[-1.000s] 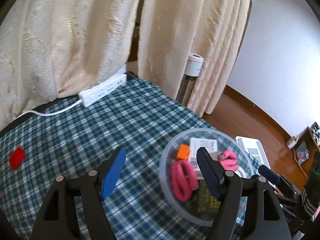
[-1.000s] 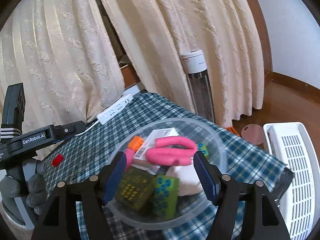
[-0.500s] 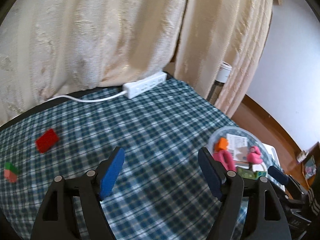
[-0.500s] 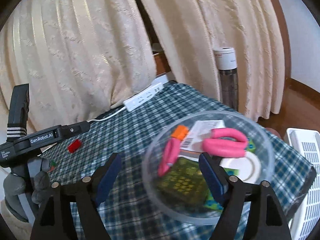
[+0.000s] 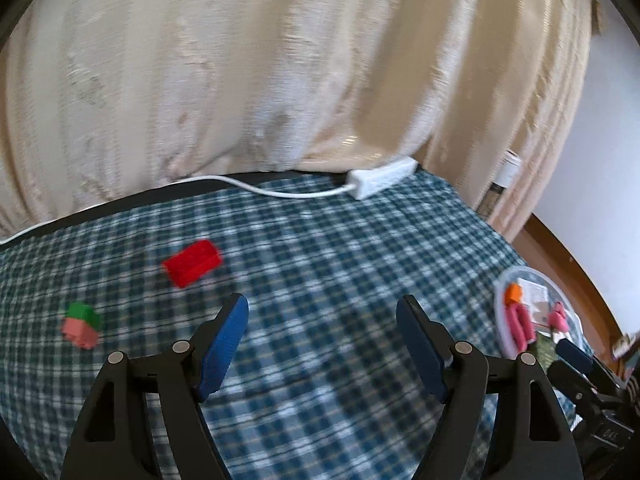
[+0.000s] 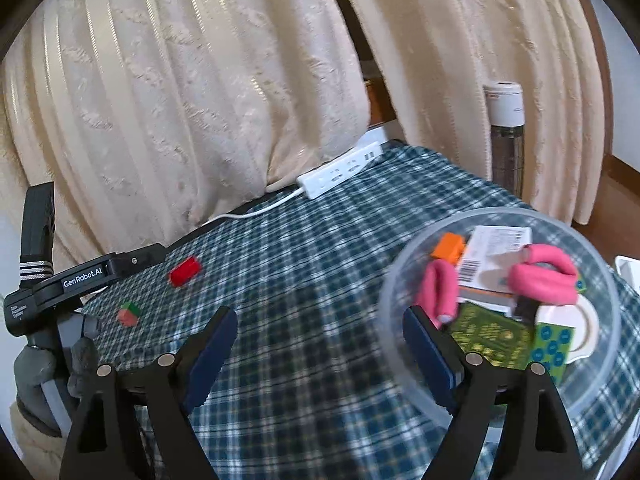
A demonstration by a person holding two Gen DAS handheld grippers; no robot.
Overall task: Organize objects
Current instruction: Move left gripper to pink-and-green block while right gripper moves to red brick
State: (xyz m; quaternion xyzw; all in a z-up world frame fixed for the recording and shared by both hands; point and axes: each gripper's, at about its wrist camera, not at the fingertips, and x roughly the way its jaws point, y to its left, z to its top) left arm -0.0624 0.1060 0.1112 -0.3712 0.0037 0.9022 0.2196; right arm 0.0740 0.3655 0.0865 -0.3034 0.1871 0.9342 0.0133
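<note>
A red brick [image 5: 193,263] and a small green-and-pink block [image 5: 81,324] lie on the blue checked cloth [image 5: 320,264]. My left gripper [image 5: 322,344] is open and empty above the cloth, right of and nearer than the red brick. A clear round bowl [image 6: 404,280] holds pink clips [image 6: 544,278], an orange piece [image 6: 450,247], a labelled card and green patterned packets. My right gripper [image 6: 318,354] is open and empty just left of the bowl, its right finger at the rim. The red brick [image 6: 185,272] and the block [image 6: 129,312] lie far left in the right wrist view.
A white power strip [image 6: 340,174] with its cable lies at the cloth's far edge against cream curtains [image 6: 200,80]. A tall bottle with a white cap [image 6: 505,140] stands beyond the table's right end. The bowl [image 5: 505,280] sits near the table's right edge.
Both grippers have swung left. The bowl has slid to the right of both views, and the red brick and the green-and-pink block have come nearer to the left gripper.
</note>
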